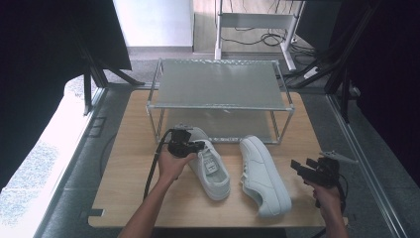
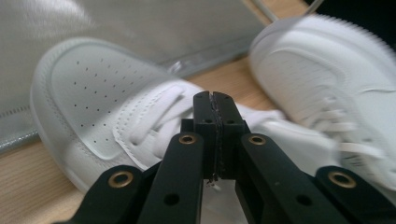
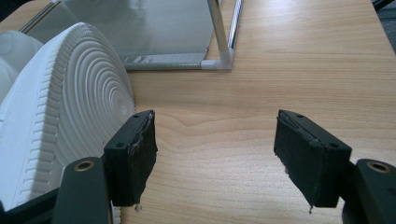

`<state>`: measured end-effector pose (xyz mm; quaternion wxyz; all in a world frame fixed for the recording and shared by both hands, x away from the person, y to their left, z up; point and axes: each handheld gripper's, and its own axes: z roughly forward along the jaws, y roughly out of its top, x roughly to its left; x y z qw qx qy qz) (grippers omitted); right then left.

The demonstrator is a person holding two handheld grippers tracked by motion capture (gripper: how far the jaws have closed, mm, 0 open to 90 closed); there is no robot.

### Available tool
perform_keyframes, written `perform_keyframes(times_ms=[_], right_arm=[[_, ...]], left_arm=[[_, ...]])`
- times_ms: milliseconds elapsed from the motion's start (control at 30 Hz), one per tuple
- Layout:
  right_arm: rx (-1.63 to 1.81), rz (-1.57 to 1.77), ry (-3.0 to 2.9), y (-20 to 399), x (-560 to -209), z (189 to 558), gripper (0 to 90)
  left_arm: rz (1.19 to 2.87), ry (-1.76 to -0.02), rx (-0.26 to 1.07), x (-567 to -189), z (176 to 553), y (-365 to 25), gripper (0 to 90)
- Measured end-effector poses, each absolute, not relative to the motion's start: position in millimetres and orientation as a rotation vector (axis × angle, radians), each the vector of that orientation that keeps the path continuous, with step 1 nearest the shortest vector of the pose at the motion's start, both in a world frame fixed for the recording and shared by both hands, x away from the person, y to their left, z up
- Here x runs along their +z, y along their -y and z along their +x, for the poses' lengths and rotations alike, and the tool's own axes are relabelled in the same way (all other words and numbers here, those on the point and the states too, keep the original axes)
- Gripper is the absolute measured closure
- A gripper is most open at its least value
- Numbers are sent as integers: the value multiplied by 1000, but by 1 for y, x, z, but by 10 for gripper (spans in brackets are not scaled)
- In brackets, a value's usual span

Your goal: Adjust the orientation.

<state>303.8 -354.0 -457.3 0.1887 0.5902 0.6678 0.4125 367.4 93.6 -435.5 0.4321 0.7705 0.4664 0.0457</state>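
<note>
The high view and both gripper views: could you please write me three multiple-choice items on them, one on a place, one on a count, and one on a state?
1. Where do the shoes lie?
A. on the rack's top shelf
B. on the table in front of the rack
C. on the floor

2. How many shoes are there?
A. one
B. two
C. three

3. How do the right gripper's fingers stand?
A. wide apart
B. pressed together
C. clamped on a lace

Key:
1 B: the left shoe and right shoe rest on the table before the rack.
2 B: two white shoes.
3 A: bare wood shows between the right gripper fingers.

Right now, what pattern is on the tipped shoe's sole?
Concentric ridged rings on the white sole, clearest in the right gripper view.
</note>
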Motion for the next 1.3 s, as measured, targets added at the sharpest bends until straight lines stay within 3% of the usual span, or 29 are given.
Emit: perform_keyframes(times_ms=[267,500,700,1300], right_arm=[[1166,1651,-1871,352,-454,301,301],[1161,1653,-1884,352,-456,301,301],[1158,1663,-1885,353,-457,301,301],[1157,1670,-1887,351,-460,301,301]], left_arm=[[1924,-1004,107,-414,326,-72,899],[2067,-994,5,-447,319,-40,900],[2151,-1027,20,-457,316,-41,900],[2134,-1049,0,-463,303,-53,900]])
